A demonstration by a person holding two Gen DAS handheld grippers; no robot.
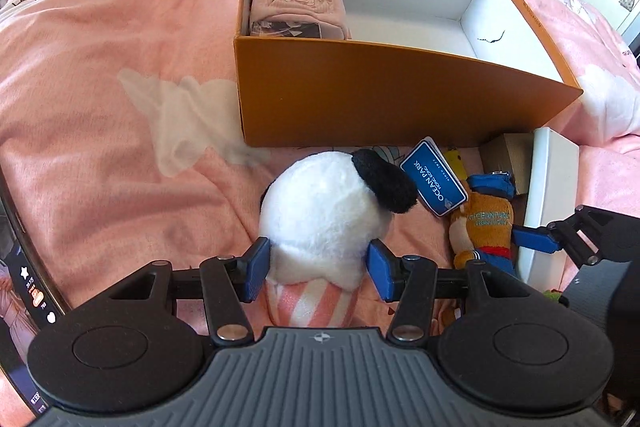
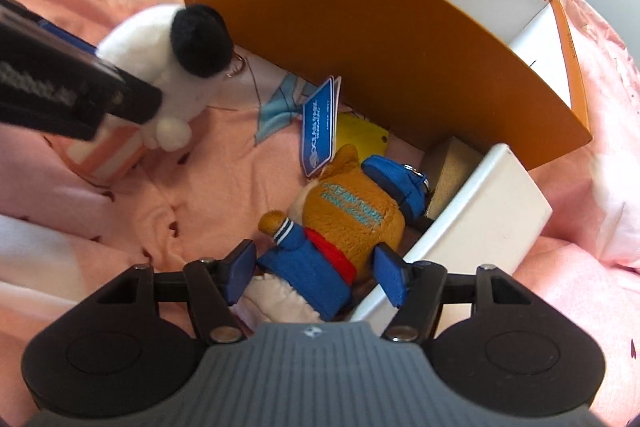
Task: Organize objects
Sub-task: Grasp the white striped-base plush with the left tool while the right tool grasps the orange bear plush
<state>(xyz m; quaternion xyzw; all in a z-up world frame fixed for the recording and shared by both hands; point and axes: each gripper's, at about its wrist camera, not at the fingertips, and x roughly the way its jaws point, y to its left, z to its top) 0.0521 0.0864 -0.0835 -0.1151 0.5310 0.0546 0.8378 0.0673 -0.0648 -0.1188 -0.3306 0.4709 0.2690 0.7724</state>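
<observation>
Setting: we find a pink bedspread point(image 1: 100, 115) with an orange box point(image 1: 360, 99) open on it, white inside.
Already stowed: we see one pink pouch point(image 1: 296, 3) in the box's left end, with a dark patterned item just in front of it. We judge this the only part of the sorting done; the rest of the box floor is bare.
Left gripper point(image 1: 318, 263): its blue pads sit against both flanks of a white plush point(image 1: 320, 211) with a black ear and a pink-striped base. The pile bulges around them, so we read the jaws as gripping the plush. It lies near the box's front wall, outside it.
Right gripper point(image 2: 314, 271): the jaws are apart, astride a brown plush point(image 2: 348, 215) in blue clothing and cap. Neither pad presses it, so we judge nothing held.
Brown plush, place: on the bedspread, right of the white plush, just beside a white tray point(image 2: 492, 211) and near the box's front wall. A blue tag point(image 2: 320, 131) printed OCEAN PARK lies by its head.
Other loose items: a yellow card point(image 2: 360, 135) and a tan block point(image 2: 452, 167) between tray and box.
Remaining, in our judgement: both plush toys and the small items are not yet in the box; most of the task is outstanding.
</observation>
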